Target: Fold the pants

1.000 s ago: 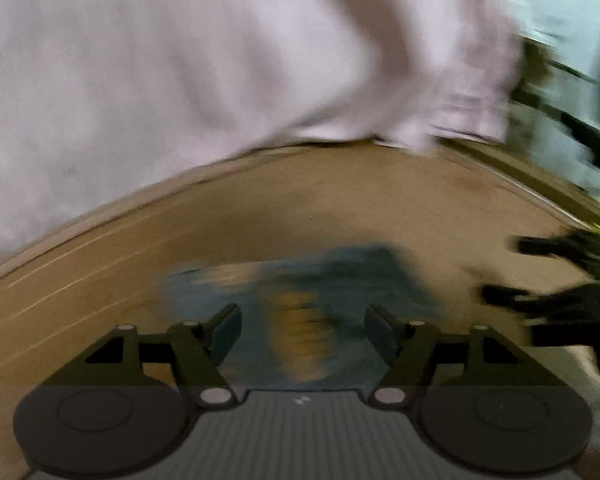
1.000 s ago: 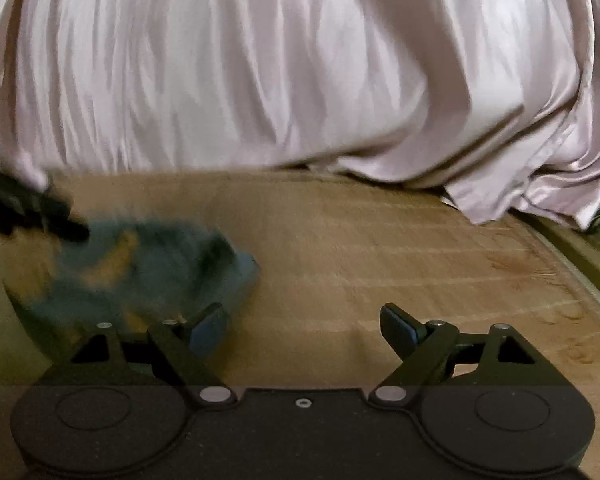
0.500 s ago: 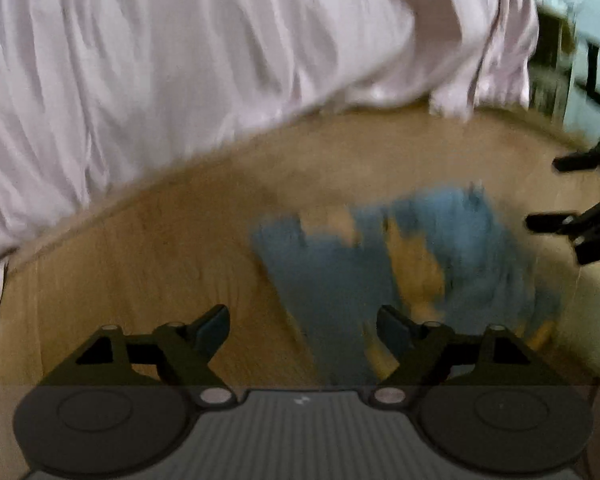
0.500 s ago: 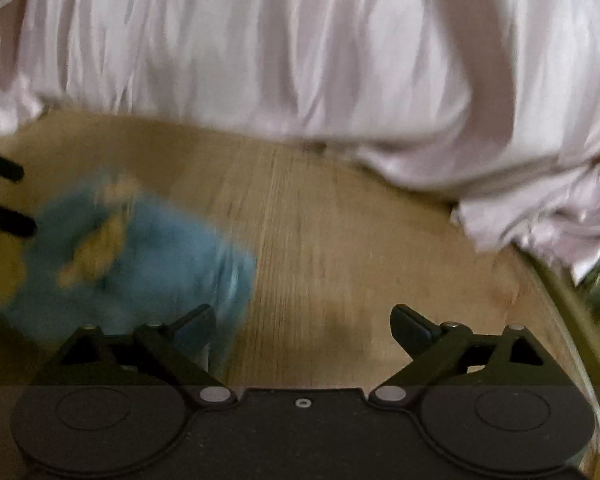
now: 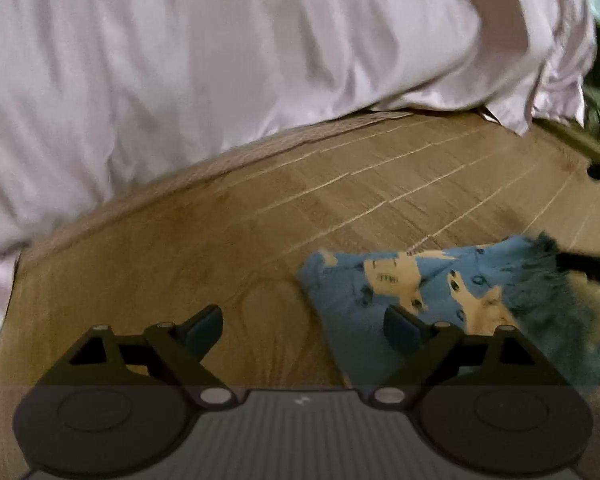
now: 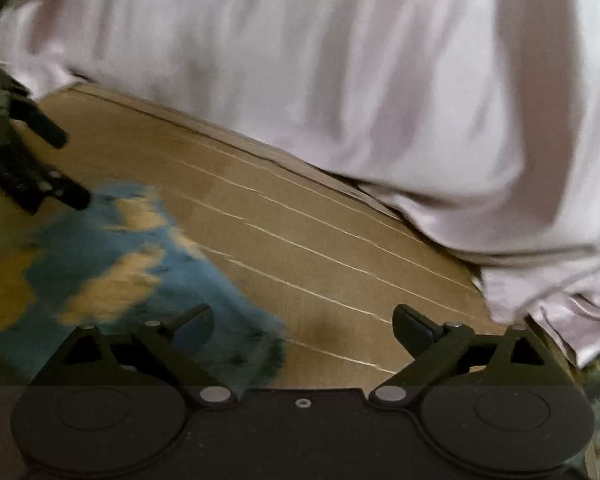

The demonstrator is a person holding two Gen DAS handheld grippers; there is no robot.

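The pants (image 5: 412, 292) lie bunched on the mat (image 5: 220, 248), a small blue garment printed with tan shapes. In the left wrist view they sit at about 4 o'clock from centre, under and past the right-hand finger of the left gripper (image 5: 302, 322); in the right wrist view they spread at 8 o'clock, blurred, beneath the left-hand finger of the right gripper (image 6: 302, 320). Both grippers stand wide apart at the jaws and hold nothing. A pale sheet (image 5: 220, 60) fills the top of both views, from 9 through 12 to 2 o'clock.

The cloth looks thin, soft and light, so it should sag and crease at once when lifted and give no resistance. It is unlikely to slip from rubber pads, but a single pinch would probably drag the whole heap instead of spreading it. The better hold seems to be an edge: a waistband corner or a leg hem, one for each gripper, pulled apart to flatten. Which edge is waist and which is hem I cannot tell from this crumple.
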